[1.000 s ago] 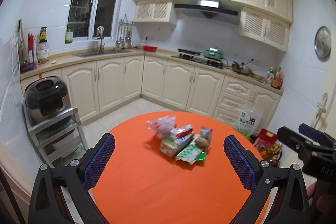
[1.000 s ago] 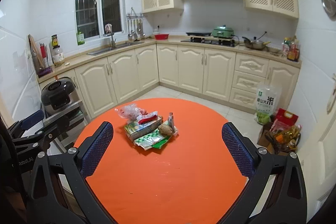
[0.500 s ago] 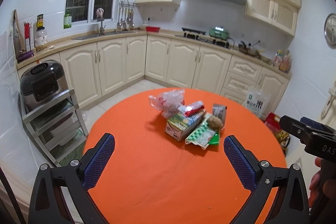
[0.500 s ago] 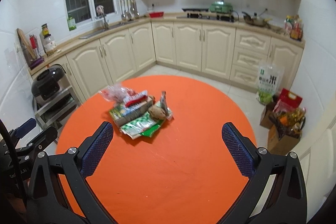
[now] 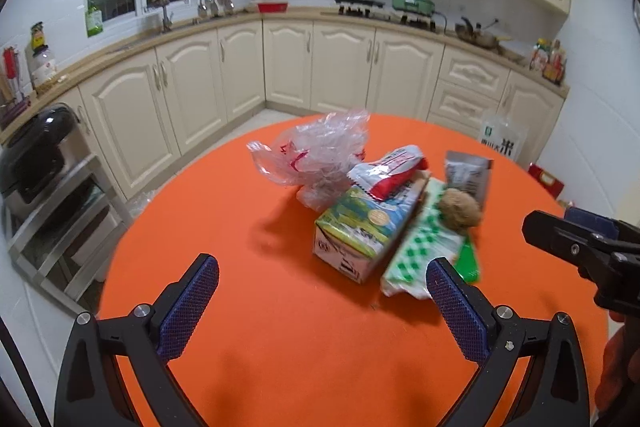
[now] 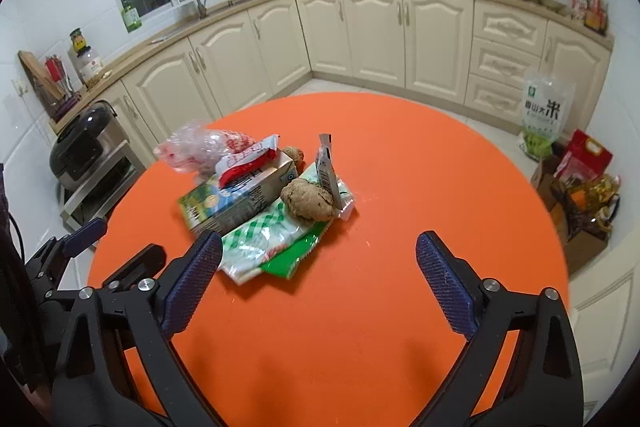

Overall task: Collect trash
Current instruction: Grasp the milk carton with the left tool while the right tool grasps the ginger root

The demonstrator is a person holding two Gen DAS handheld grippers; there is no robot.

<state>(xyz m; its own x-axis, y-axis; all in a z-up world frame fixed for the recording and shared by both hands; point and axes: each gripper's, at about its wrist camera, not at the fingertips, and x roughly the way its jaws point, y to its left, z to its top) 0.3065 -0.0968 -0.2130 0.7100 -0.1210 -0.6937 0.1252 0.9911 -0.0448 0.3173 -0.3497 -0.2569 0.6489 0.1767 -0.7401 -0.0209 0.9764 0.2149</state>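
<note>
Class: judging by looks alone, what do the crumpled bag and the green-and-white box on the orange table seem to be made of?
Crumpled bag: thin clear plastic film, glossy; see-through, creased, with red print.
Green-and-white box: probably coated printed cardboard; flat faces, sharp folded edges, slight sheen.

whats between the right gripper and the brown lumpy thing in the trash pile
In the right wrist view, the green-and-white checked plastic wrapper and bare orange table lie between the right gripper, jaws closing on nothing, and the brown lump.

green packet (image 6: 290,259) lies mostly hidden under the checked wrapper (image 6: 260,239).
</note>
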